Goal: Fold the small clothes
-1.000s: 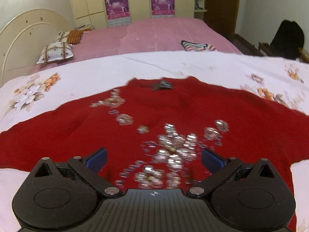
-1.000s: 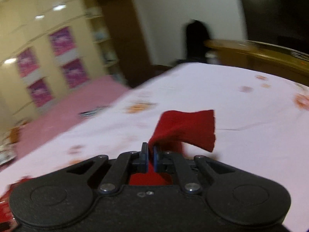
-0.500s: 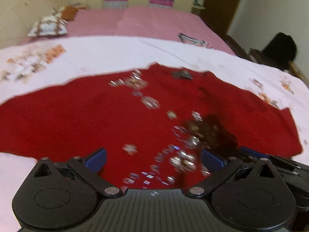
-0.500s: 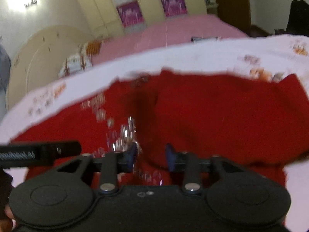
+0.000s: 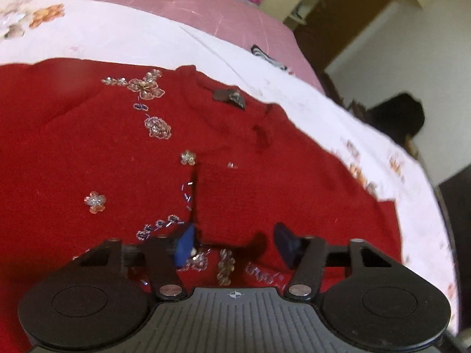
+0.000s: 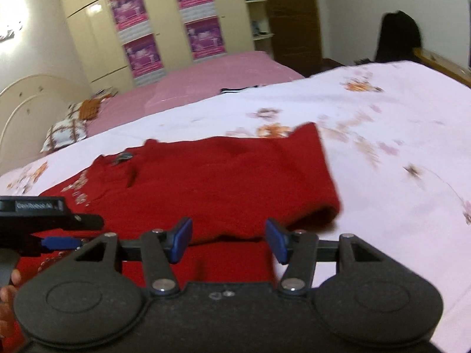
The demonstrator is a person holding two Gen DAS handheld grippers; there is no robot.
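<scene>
A: We found the red sweater [image 5: 88, 153] lying flat on the bed's floral sheet [image 6: 382, 153], its neck label [image 5: 228, 95] toward the far edge and its beaded flowers [image 5: 147, 83] facing up. One sleeve [image 6: 235, 182] lay folded across the body, its cuff end resting near the middle of the chest.

B: And the tongs?

A: We noted the left tongs [image 5: 232, 242] pointing down over the sweater's lower front. Their jaws had just been closing, with the folded cuff's edge between them, but we saw clear gaps either side; the pads pressed on nothing. The right tongs [image 6: 229, 239] hung over the folded sleeve. Their jaws had just been opening and stood apart, gripping nothing.

B: Anything else on the bed?

A: We recorded a striped garment [image 6: 238, 89] near the sheet's far edge and a patterned pillow [image 6: 64, 132] by the headboard [image 6: 23, 100].
</scene>
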